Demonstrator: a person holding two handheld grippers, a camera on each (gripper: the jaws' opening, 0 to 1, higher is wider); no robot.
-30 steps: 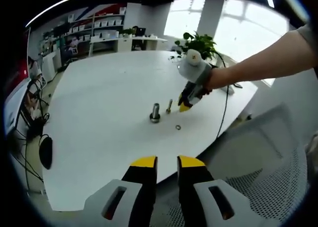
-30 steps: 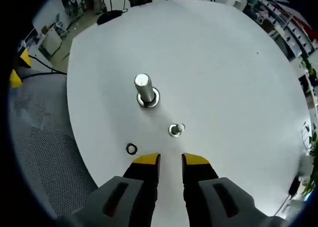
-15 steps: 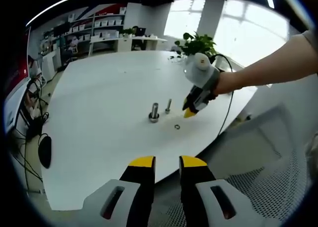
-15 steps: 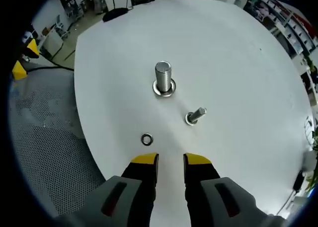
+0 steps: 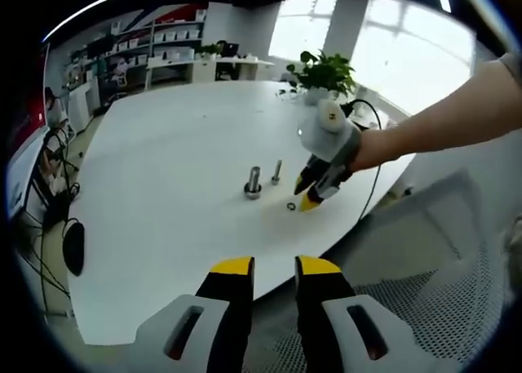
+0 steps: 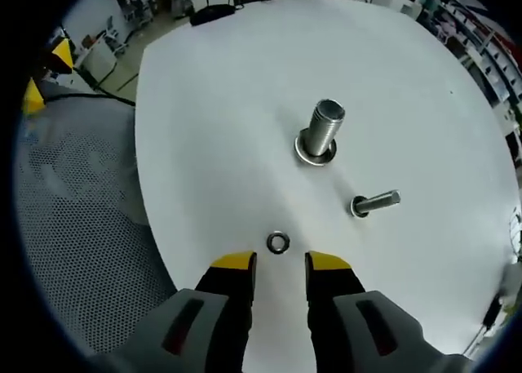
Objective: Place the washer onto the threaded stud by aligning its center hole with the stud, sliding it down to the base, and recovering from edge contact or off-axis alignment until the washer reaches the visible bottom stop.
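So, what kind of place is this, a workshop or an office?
Probably an open office or lab. A large white table fills the foreground, shelves with boxes line the far wall, and a potted plant stands near bright windows. A mesh chair is beside the table.

A large round white table (image 5: 163, 193) is set in an office. Bright windows (image 5: 383, 42) are seen behind a green potted plant (image 5: 326, 69), white shelving (image 5: 171, 51) along the far wall, and a grey mesh chair (image 6: 73, 226) beside the table.
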